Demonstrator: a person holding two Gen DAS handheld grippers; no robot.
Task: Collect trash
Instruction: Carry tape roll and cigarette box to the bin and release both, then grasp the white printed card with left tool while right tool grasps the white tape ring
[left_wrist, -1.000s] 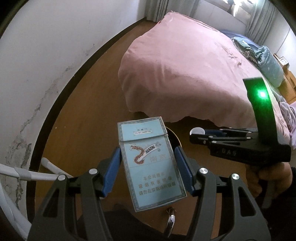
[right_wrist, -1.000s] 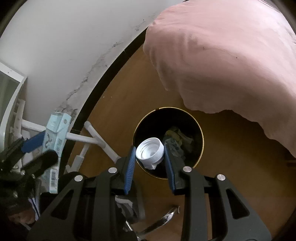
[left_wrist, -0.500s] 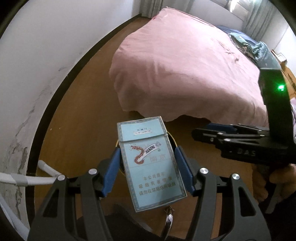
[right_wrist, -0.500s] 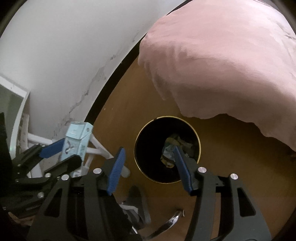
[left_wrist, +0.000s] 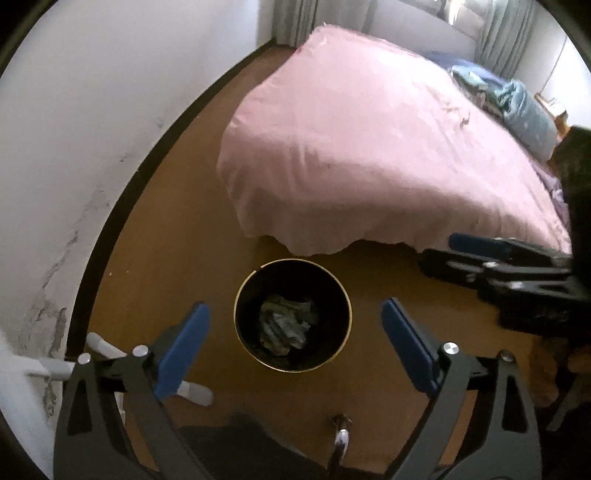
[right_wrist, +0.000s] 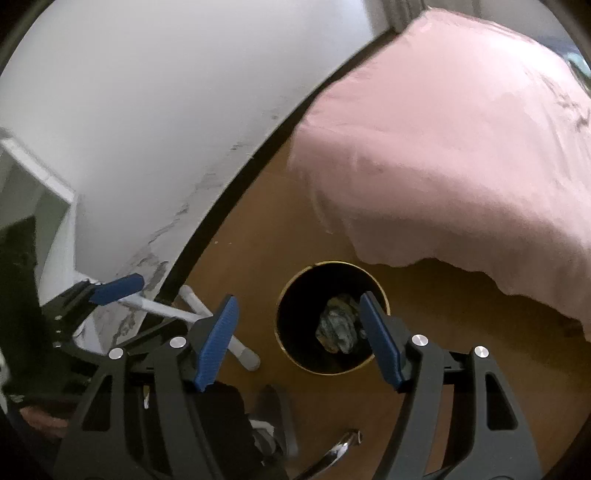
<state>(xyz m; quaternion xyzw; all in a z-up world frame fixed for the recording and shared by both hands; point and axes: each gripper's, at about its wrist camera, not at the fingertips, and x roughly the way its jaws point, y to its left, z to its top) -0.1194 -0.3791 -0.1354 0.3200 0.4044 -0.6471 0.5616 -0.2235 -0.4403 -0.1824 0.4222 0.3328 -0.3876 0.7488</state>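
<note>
A round black trash bin with a gold rim stands on the wooden floor by the bed corner. Crumpled trash lies inside it. My left gripper hovers above the bin, open wide, with nothing between its blue pads. The right gripper is also open and empty, over the bin's left side. In the left wrist view the right gripper shows side-on at the right edge. The left gripper shows at the left of the right wrist view. The blue cigarette pack and the white cap are not visible.
A bed with a pink cover fills the right and far side. A white wall with a dark baseboard curves along the left. White rack legs lie on the floor left of the bin.
My right gripper opened and the white cap left it. My left gripper then opened wide and the blue cigarette pack is gone from it. Both views rose above the bin.
</note>
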